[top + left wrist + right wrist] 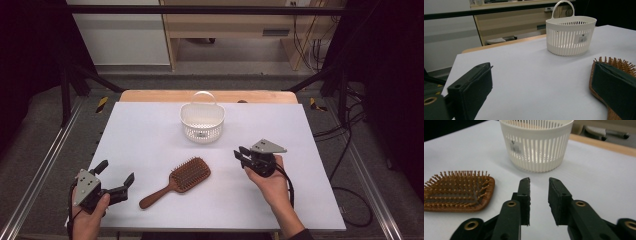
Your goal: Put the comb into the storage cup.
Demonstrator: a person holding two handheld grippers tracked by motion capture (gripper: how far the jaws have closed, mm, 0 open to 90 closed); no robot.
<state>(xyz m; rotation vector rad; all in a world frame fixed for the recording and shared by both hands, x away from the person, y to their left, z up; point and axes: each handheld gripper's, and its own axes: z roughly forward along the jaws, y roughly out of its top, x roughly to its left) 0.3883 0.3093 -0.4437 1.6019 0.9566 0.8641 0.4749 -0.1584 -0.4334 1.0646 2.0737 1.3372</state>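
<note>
Black jaws on your left gripper (pixel 116 175) stand wide apart with nothing between them, low over the near left corner of the white table (pixel 150 130). In the left gripper view your left gripper (pixel 544 87) has its two pads at the far edges of the picture, bare tabletop lying between them, and the right pad overlaps the near edge of the brush head.

Next to the right lies the wooden paddle hairbrush (pixel 177 180), flat on the table with its bristles up. Its handle points toward the near left, toward your left gripper, and its head points toward the far right. Neither gripper touches it. In the left gripper view the wooden paddle hairbrush (pixel 614 62) shows its bristles just above the right pad, and in the right gripper view it (pixel 459 192) sits to the left of the jaws, apart from them.

Farther back, near the middle of the far edge, stands the white slotted plastic basket (pixel 202 122), upright, its loop handle rising on the far side. It is well apart from the brush.

On the right, your right gripper (pixel 242 152) is held in your hand, pointing left toward the brush. In its own view your right gripper (pixel 539 182) shows a narrow gap between the pads, holding nothing, with the basket (pixel 536 147) straight ahead.
</note>
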